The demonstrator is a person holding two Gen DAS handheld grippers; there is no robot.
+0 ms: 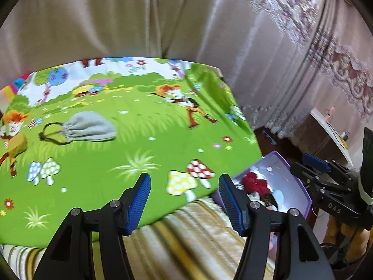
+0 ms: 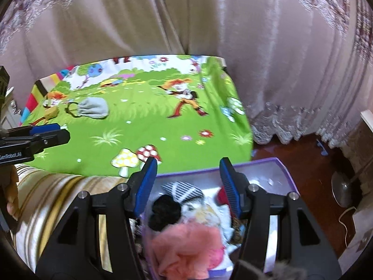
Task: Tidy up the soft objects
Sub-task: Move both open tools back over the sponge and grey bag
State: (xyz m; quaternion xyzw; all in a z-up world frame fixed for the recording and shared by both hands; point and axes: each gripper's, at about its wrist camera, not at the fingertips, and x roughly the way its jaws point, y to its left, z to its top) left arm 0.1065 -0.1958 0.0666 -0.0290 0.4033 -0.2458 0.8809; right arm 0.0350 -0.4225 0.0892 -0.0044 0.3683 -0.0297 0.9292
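Left wrist view: left gripper [image 1: 184, 200], jaws parted and empty, hangs over the near edge of the green cartoon-print bedsheet [image 1: 130, 154].
Right wrist view: right gripper [image 2: 188, 185], jaws likewise released, hovers above the purple plastic box [image 2: 283, 170] beside the bed.
Box contents: pink knitted cloth [image 2: 186, 242], black fuzzy item [image 2: 164, 212], gathered for tidying.
Outstanding: grey drawstring fabric pouch [image 1: 89, 128] lies near the sheet's far left edge, apparently next.
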